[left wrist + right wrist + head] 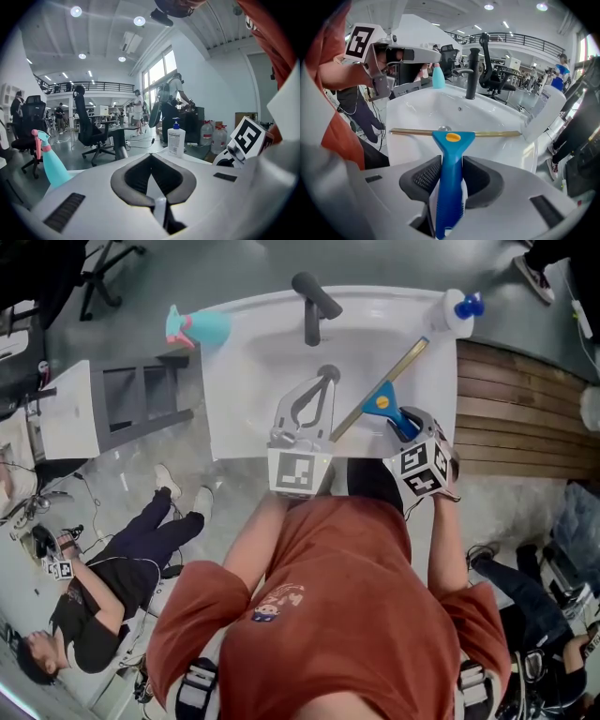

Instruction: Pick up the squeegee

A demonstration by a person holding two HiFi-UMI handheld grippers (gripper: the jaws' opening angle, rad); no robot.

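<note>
Handle [449, 187]: blue, nearest my right camera, running straight up the middle of the frame between the 2 jaws of my right gripper [451, 161].
Right grip: clenched on the handle; both dark pads lie against its sides, below the yellow dot.
Squeegee [380, 401]: right of centre in the head view, over the white sink [234, 381], with its head just ahead of my right gripper.
Long axis: the handle points the same way as my jaws, away from me. The blade [487, 134] runs crosswise, left to right across the middle of the right gripper view.
Blade in head view: a diagonal from frame centre toward the upper right, its far end just beside the white bottle [448, 317].
Contact with sink: I cannot tell whether the blade rests on the sink or hangs clear of it.
Left gripper [327, 374]: jaws together with nothing in them, at frame centre, just left of the blade's near end.
Nearer hand: the right, already on the handle.
Next move, as I judge it: lift straight up, keeping the blade level and clear of the faucet [314, 304] and the bottle.
</note>
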